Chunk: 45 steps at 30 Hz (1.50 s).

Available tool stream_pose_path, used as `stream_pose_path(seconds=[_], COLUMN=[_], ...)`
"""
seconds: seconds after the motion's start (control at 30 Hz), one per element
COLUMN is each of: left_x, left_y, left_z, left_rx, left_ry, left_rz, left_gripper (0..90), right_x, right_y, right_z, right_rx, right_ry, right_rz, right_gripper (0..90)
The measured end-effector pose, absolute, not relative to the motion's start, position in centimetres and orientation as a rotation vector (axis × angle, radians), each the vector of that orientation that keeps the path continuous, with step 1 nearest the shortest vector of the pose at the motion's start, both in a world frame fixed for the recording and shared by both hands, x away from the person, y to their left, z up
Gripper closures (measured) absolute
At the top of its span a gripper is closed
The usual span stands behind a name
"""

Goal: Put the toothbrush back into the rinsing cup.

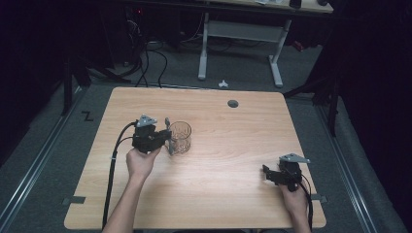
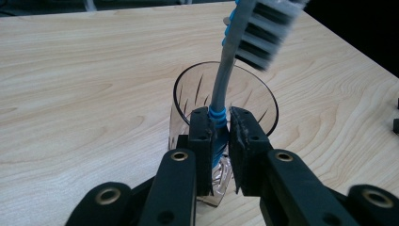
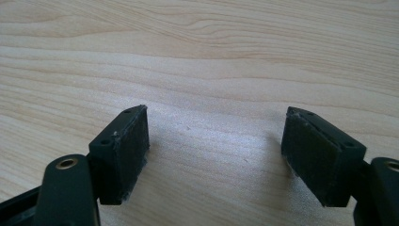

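Observation:
A clear ribbed glass (image 1: pixel 180 137) (image 2: pixel 256 101) stands upright left of the table's middle. My left gripper (image 1: pixel 166 139) (image 2: pixel 219 134) is shut on a grey and blue toothbrush (image 2: pixel 229 61), held just on the near side of the glass. The brush head with dark bristles (image 2: pixel 266 33) points up above the rim, and in the high view the toothbrush (image 1: pixel 168 127) rises beside the glass. My right gripper (image 1: pixel 266 174) (image 3: pixel 216 150) rests near the table's front right, jaws wide open over bare wood, nothing between them.
The wooden table (image 1: pixel 218 194) has a round grey grommet (image 1: pixel 233 103) near its far edge. Beyond it stands a white-legged desk (image 1: pixel 277 63) with cables on the floor. Black cables trail from both grippers toward the front edge.

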State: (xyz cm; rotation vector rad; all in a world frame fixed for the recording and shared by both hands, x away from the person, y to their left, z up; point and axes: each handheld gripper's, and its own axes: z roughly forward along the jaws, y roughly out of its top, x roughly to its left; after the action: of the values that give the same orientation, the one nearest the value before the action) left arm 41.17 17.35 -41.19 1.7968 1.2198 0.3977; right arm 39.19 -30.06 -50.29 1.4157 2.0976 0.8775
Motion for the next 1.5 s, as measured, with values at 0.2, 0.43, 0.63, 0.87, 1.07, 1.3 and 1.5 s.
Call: stream_pose_path(seconds=[0.2,0.43,0.63,0.87,1.07,1.3,1.5], left_x=[41.2,41.1,41.1,40.9,40.7,40.4,39.8], left_y=[17.3,17.3,17.3,17.2,17.3,17.6,18.2], left_z=[-41.3,-41.5,-41.4,-41.4,-41.1,-41.0,-41.1], left_rx=[1.807,1.805,1.810,1.815,1.802,1.792,1.775], left_ry=[1.220,1.225,1.230,1.231,1.229,1.232,1.244], left_rz=[0.396,0.396,0.398,0.417,0.436,0.448,0.458], left_gripper=[79.5,79.2,78.7,71.7,66.0,58.0,54.0], right_x=[39.2,39.2,39.2,39.2,39.2,39.2,39.2], right_y=[-30.1,-30.1,-30.1,-30.1,-30.1,-30.1,-30.1], right_z=[-50.3,-50.3,-50.3,-50.3,-50.3,-50.3,-50.3], right_rx=[1.416,1.416,1.416,1.416,1.416,1.416,1.416], right_ry=[2.098,2.097,2.098,2.098,2.098,2.098,2.098], right_rz=[0.878,0.878,0.878,0.878,0.878,0.878,0.878], right_gripper=[24.2,24.2,24.2,24.2,24.2,24.2,24.2])
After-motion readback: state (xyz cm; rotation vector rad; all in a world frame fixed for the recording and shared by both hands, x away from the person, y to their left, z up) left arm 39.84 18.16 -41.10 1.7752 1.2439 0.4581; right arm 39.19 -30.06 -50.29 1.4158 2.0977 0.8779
